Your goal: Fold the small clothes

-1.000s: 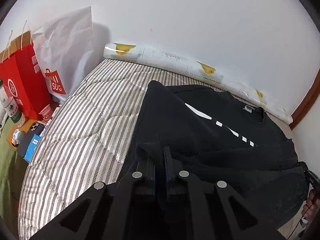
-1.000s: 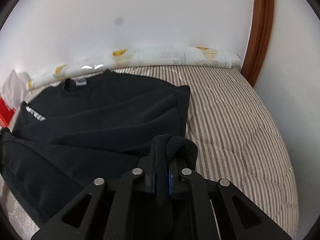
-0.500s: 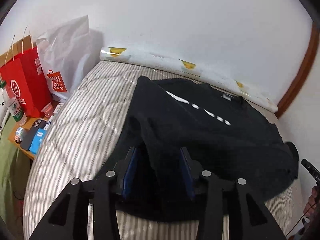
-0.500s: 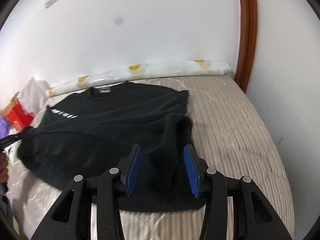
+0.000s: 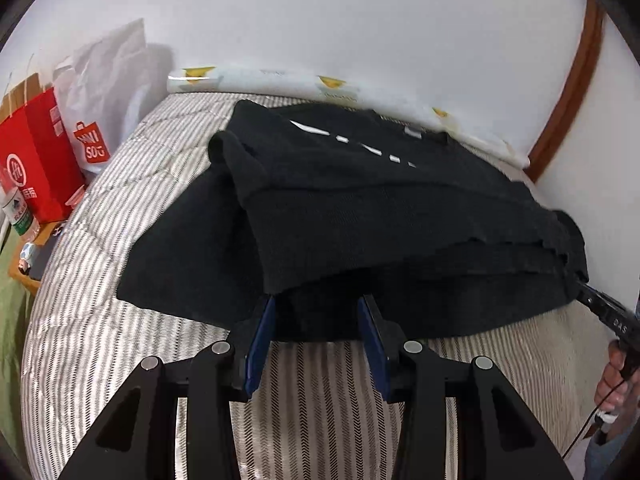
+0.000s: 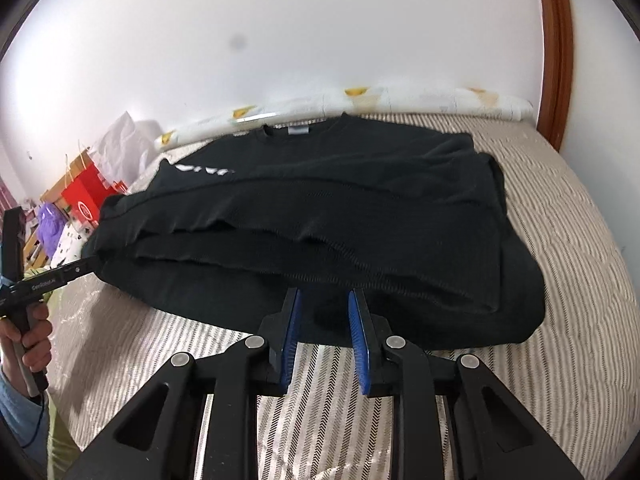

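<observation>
Left wrist view shows the left gripper (image 5: 318,320) spread wide, its blue pads (image 5: 262,336) clear of any cloth, hovering at the near hem of a black T-shirt (image 5: 360,208) that lies on a striped mattress (image 5: 120,208). The shirt's lower part is folded up over its body, so several layered hems run across the near side, and a broken white print line (image 5: 352,142) shows near the collar. A rolled printed sheet (image 5: 280,80) lies along the white wall behind it. Red paper bags (image 5: 36,152) and a white shopping bag (image 5: 100,100) stand beside the bed at the left. At the right edge, a hand (image 5: 614,380) grips the handle of the other tool.

Right wrist view has the right gripper (image 6: 325,330) also parted, holding nothing, its fingers (image 6: 292,332) just at the shirt's front edge. The T-shirt's neck label (image 6: 298,131) faces the far wall, and a brown wooden door frame (image 6: 554,40) rises at the right.
</observation>
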The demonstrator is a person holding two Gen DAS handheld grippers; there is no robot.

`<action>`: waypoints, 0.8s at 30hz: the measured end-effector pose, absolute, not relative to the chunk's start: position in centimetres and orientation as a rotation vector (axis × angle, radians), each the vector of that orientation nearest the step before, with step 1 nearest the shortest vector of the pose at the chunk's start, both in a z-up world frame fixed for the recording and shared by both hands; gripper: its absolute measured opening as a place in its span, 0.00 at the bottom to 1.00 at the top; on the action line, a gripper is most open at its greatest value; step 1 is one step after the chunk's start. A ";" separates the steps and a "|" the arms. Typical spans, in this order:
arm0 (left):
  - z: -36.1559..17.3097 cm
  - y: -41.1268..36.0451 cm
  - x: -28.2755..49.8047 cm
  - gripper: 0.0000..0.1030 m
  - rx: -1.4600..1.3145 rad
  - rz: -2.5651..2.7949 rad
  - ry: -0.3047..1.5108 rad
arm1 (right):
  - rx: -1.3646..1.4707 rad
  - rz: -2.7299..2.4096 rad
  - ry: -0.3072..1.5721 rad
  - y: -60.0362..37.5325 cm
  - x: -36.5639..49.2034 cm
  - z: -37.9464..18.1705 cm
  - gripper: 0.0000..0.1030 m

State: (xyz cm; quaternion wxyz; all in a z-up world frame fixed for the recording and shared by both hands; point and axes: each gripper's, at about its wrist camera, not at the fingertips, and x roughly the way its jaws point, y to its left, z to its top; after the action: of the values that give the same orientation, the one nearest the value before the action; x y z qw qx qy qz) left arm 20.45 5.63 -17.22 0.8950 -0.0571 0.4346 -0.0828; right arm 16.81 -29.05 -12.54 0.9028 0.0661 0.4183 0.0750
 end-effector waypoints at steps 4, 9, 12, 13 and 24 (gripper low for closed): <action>-17.9 5.0 21.0 0.39 -0.094 -0.169 0.914 | 0.151 0.130 0.907 -29.4 17.5 -14.1 0.21; -18.6 4.4 21.9 0.39 -0.056 -0.146 0.923 | 0.178 0.088 0.938 -30.5 18.5 -15.3 0.17; -18.6 4.2 22.2 0.39 -0.032 -0.132 0.910 | 0.163 0.076 0.921 -30.4 18.7 -14.9 0.17; -18.6 4.1 22.3 0.39 -0.023 -0.126 0.906 | 0.150 0.072 0.909 -30.3 18.7 -14.6 0.17; -17.5 4.3 24.9 0.39 -0.025 -0.097 0.848 | 0.132 0.074 0.892 -30.3 21.0 -13.9 0.16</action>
State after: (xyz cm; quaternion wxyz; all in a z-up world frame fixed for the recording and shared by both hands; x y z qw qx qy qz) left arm 24.89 4.30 -17.54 0.9103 -0.0122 0.4111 -0.0471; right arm 21.03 -30.31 -13.90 0.8994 0.0636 0.4310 0.0358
